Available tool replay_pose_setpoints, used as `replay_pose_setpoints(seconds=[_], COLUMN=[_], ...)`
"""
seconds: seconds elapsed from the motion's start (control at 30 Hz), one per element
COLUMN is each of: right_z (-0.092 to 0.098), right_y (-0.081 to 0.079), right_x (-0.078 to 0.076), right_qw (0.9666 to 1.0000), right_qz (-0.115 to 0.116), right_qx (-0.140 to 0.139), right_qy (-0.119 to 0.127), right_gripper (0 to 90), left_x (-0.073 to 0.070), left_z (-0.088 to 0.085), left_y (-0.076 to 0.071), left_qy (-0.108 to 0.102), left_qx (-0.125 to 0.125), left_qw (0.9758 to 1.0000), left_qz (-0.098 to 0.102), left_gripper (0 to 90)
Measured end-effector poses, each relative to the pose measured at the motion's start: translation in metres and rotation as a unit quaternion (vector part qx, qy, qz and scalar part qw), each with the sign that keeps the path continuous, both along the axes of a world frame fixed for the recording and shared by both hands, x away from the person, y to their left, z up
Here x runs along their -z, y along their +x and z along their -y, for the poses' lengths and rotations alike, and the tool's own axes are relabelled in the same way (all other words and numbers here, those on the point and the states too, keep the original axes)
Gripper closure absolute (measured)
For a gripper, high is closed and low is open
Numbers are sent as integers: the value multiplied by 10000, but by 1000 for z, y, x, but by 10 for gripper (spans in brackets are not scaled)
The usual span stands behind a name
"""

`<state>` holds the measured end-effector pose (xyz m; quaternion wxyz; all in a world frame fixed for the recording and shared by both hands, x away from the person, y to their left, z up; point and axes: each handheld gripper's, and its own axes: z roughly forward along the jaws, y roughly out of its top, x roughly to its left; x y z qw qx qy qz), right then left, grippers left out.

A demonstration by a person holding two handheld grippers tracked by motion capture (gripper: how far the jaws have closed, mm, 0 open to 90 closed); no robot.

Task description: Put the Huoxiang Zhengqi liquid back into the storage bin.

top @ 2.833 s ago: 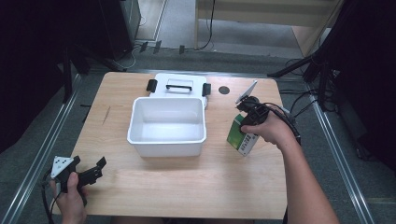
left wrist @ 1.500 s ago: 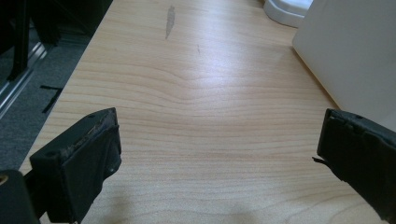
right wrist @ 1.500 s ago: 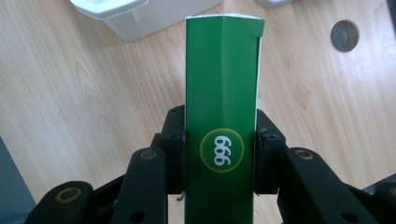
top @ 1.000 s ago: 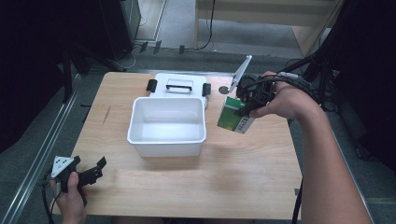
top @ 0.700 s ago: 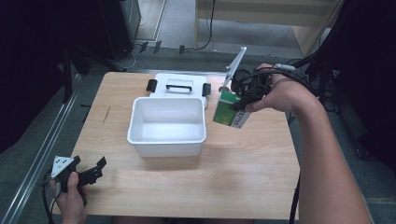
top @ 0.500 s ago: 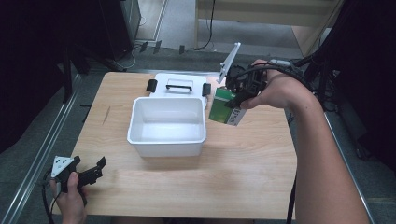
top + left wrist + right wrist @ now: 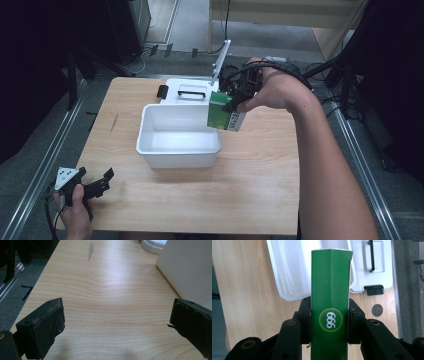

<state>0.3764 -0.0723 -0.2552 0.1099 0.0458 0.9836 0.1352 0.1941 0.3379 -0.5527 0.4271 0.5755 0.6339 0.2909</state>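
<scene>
2 tools are in play: the right tool (image 7: pixel 234 98) pinches a green box (image 7: pixel 222 111) by its narrow sides, held in the air over the right rim of the white bin (image 7: pixel 178 148); the left tool (image 7: pixel 95 186) rests spread near the tabletop's (image 7: pixel 250 170) edge. Best carry the box past the rim, lower it inside, then release. Its label reads "999".

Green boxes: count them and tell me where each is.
1. The green box is clamped in the right gripper, held in the air above the right rim of the white bin. The bin's inside looks bare.
</scene>
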Motion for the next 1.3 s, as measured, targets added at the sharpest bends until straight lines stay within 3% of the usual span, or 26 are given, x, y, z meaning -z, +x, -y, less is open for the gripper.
replay_pose_setpoints(seconds=[0.7, 1.3], right_z=[-51, -58], right_y=[3, 9], right_x=[13, 34], right_qw=[9989, 9977], right_qz=[-106, -181], right_qx=[-461, -647], right_qy=[-68, -36], right_gripper=[646, 645], left_x=[0, 0], left_z=[0, 0], left_y=[0, 0], left_qy=[16, 6], left_qx=[33, 51], left_qw=[10000, 10000], left_qz=[43, 78], left_gripper=[1, 1])
